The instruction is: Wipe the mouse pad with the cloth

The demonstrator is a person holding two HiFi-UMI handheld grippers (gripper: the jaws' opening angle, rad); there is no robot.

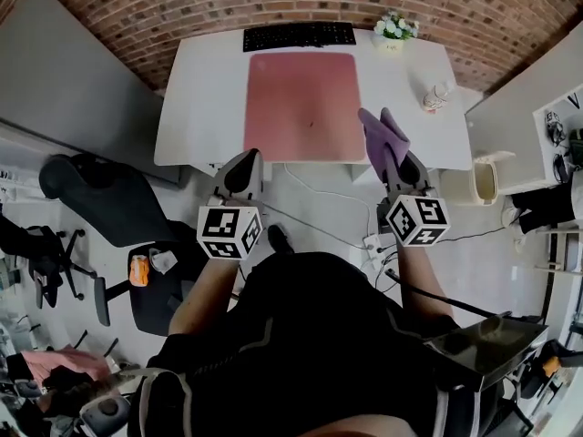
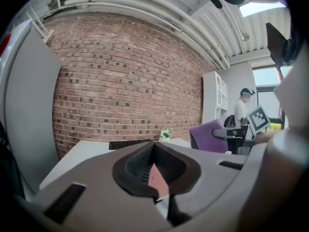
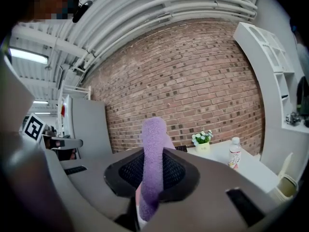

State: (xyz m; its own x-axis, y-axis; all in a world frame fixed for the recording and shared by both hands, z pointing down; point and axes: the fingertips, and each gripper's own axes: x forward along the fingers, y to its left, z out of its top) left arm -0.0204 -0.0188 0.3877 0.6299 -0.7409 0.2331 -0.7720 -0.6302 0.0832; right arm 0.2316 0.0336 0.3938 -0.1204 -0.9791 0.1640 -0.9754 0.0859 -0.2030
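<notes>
Your right gripper (image 1: 397, 165) clamps the purple cloth (image 1: 381, 133); your left gripper (image 1: 243, 164) is closed, empty. Lay the cloth flat on the pink mouse pad (image 1: 302, 106), near-right corner first.

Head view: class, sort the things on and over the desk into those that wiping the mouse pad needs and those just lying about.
Job: purple cloth, right gripper, pink mouse pad.
Lying about: keyboard, flower pot, bottle.

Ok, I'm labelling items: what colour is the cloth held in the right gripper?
Purple; the cloth shows best in the right gripper view.
</notes>
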